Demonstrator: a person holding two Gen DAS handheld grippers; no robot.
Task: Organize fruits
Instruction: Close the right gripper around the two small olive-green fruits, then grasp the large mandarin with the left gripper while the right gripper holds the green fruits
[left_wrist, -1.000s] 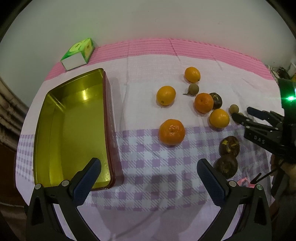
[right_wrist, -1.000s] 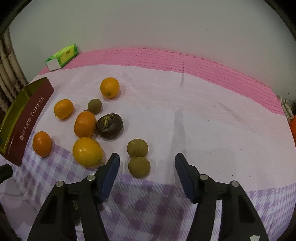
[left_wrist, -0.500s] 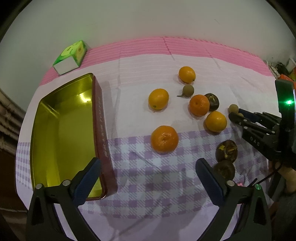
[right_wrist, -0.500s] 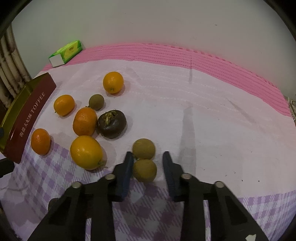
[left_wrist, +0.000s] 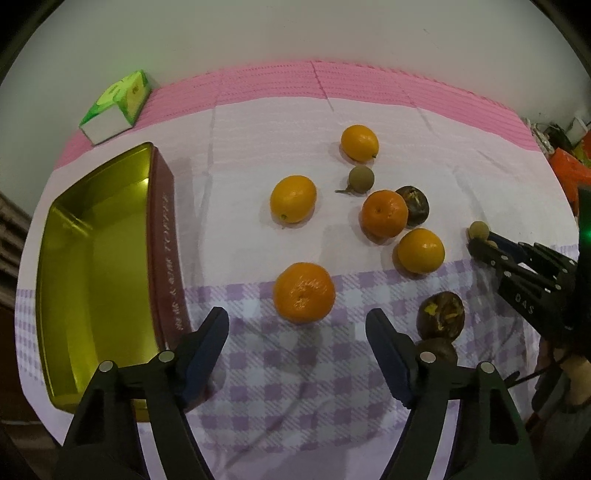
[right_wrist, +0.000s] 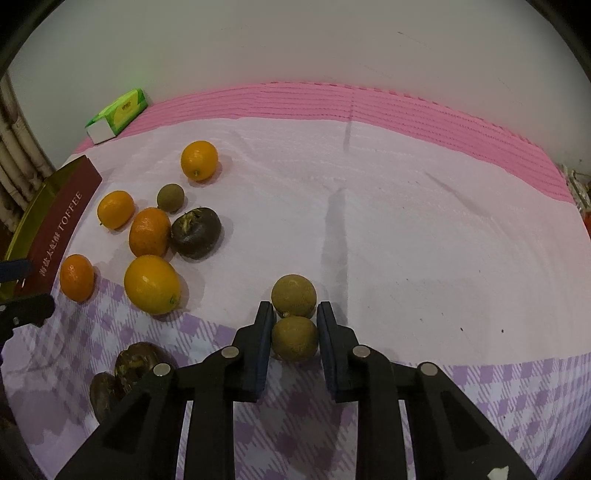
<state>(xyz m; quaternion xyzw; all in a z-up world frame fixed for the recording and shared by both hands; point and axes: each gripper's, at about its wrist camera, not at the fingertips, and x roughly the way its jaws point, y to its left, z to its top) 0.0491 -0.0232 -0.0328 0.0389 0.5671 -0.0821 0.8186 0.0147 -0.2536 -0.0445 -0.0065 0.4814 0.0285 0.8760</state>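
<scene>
The right tool (right_wrist: 294, 325) clenches a small brown fruit (right_wrist: 294, 338), while the left tool (left_wrist: 297, 330) is closing, empty, near an orange (left_wrist: 303, 292).

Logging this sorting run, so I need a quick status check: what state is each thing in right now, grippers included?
Toffee tin: open, no lid, nothing inside.
Green box: closed, lying on the pink mat.
Right gripper: shut on the nearer brown fruit.
Left gripper: jaws closing, nothing between them, nearest orange just ahead.
Other fruits: loose on the cloth.
</scene>
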